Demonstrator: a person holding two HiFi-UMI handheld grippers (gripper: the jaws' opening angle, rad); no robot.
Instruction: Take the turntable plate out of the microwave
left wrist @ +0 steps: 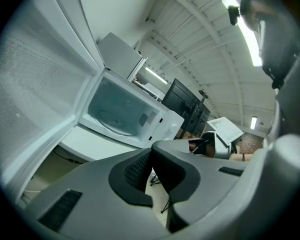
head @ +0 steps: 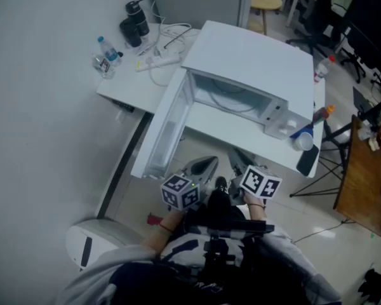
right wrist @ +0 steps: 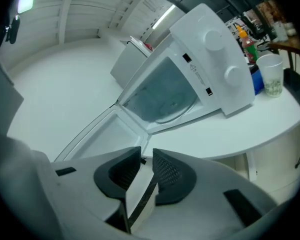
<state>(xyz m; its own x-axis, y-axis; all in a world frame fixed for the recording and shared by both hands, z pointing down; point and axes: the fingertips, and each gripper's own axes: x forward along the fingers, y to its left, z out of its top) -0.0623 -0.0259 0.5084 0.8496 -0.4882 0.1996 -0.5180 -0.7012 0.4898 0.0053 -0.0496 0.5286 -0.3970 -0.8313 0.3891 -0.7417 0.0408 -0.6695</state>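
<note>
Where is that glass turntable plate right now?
The turntable plate lies on the floor inside the microwave, behind its open door, on the white table.

White table [head: 130,89] — open microwave [head: 254,59], 2 dark flasks [head: 131,32], water bottle [head: 108,51], power strip [head: 159,60], cup [head: 303,142]

— Where is everything sitting?
— I'm seeing the microwave [head: 254,62] sitting on the worktop [head: 241,131], its door [head: 168,132] hanging open to the left and the turntable plate [left wrist: 112,119] lying inside. A cup [head: 303,142] is standing just right of it, with bottles [head: 133,21] at the far left corner.
— And the grippers?
— I'm holding the left gripper [left wrist: 151,159] beside the right gripper [right wrist: 146,159], in front of the worktop.
</note>
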